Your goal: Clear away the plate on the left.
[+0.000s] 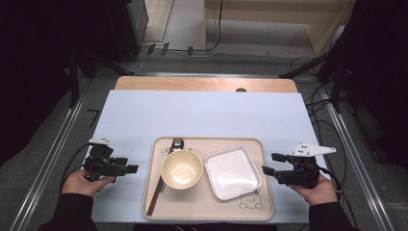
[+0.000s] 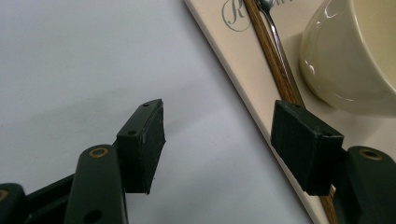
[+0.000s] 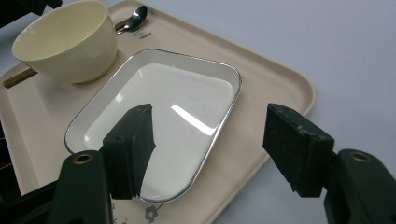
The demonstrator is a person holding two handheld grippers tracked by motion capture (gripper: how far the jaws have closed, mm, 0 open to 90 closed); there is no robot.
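Right tongs hang open at the tray's right edge, nearer hand to the square plate lying just left of them, while left tongs, open and empty, wait off the tray's left edge by the chopsticks.

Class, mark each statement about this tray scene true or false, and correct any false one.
1. The cream bowl stands on the tray. True.
2. The rectangular plate lies to the left of the bowl in the high view. False: it lies to the bowl's right.
3. The right gripper holds the plate. False: its jaws stand open above the plate and tray edge, with nothing pinched.
4. The chopsticks lie on the tray beside the bowl. True.
5. The left gripper is shut on the spoon. False: its jaws are open over the tray's left edge.
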